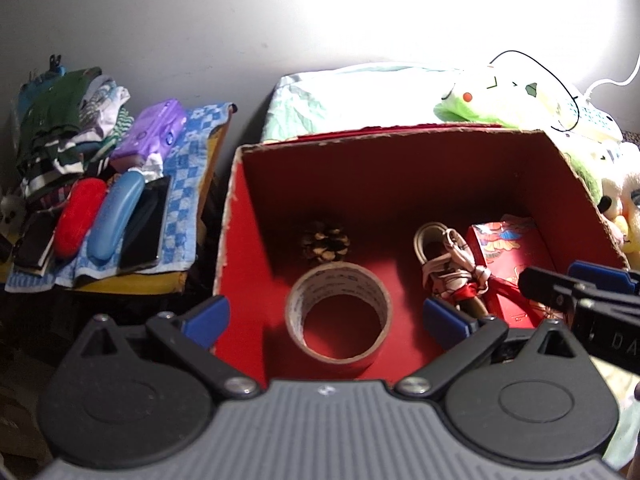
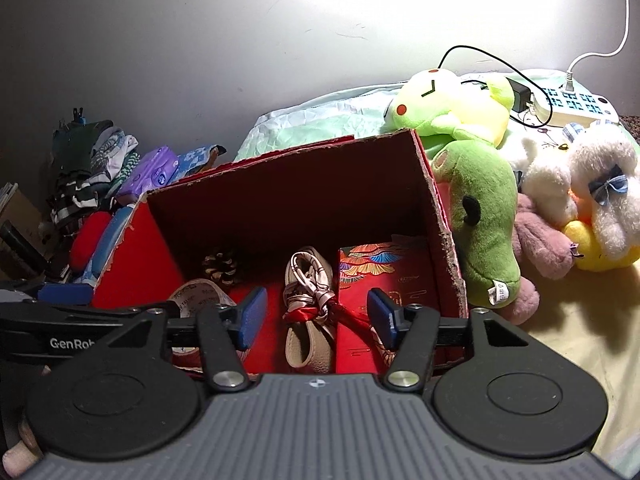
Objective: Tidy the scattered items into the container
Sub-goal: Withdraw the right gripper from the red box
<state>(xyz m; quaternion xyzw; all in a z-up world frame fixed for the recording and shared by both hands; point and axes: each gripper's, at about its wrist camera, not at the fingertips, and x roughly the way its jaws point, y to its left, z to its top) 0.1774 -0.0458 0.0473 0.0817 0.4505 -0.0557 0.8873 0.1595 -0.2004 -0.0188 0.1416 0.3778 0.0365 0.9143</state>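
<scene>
1. A grey wall (image 2: pixel 200 40) backs the whole scene, glaring white toward the upper right.
2. The bed (image 2: pixel 580 320), in a pale yellow sheet, carries the red cardboard box (image 1: pixel 400 184); a crumpled mint-patterned cloth (image 2: pixel 320 120) lies behind the box.
3. Plush toys crowd the box's right wall: a green frog plush (image 2: pixel 476 208) leans against it, with a white plush (image 2: pixel 600 188) and a pink plush (image 2: pixel 540 240) just beyond.
4. Left of the box, on a blue checked towel (image 1: pixel 188 184), lie a clothes pile (image 1: pixel 72 128), a purple tissue pack (image 1: pixel 152 132), a blue case (image 1: pixel 116 216), a red case (image 1: pixel 78 216) and a black phone (image 1: pixel 146 228).
5. A white power strip (image 2: pixel 576 106) sits behind the plush toys.
6. Inside the box: a patterned red packet (image 2: pixel 384 280) at right, a tied scarf bundle (image 2: pixel 308 292) touching it, a tape roll (image 1: pixel 340 312) standing on edge, a pine cone (image 1: pixel 324 242) behind it.
7. The left gripper (image 1: pixel 326 316) hovers over the tape roll, jaws spread wide and empty.
8. The right gripper (image 2: pixel 316 316) hangs over the scarf bundle, jaws parted, gripping nothing.
</scene>
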